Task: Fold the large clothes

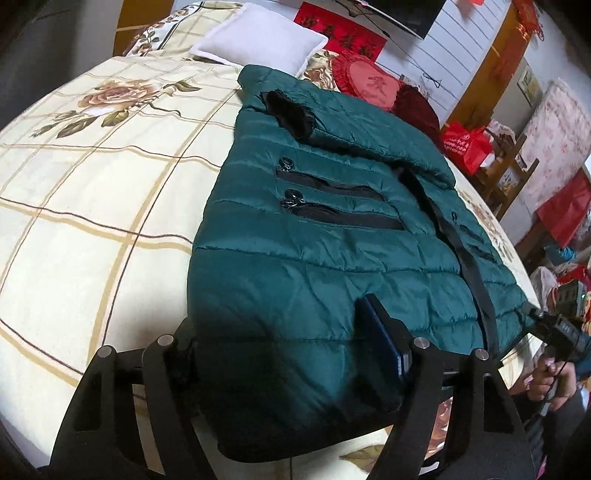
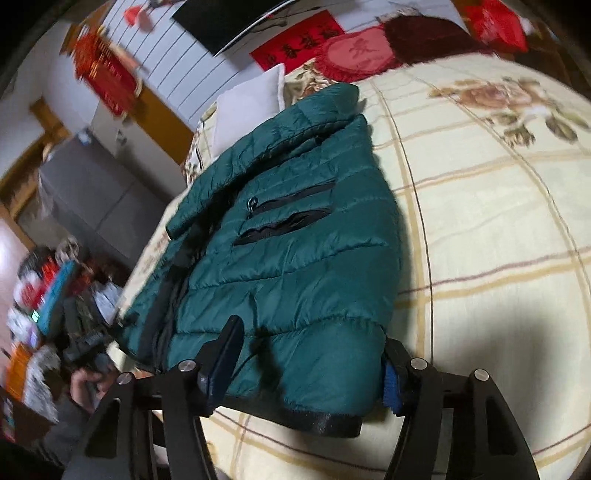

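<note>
Cream checked bedding with printed roses covers the bed (image 1: 92, 206), backed by a white panelled wall hung with red banners; one white pillow (image 1: 258, 35) and one red heart-shaped cushion (image 1: 369, 79) sit at its head. One green puffer jacket (image 1: 295, 236) lies flat on the bed, two black zip pockets showing. Both tools point slantwise down at its near hem: the left gripper (image 1: 288, 354) has its fingers pressed into one corner's padding, and the right gripper (image 2: 306, 369) has its fingers clamped across the other corner
</note>
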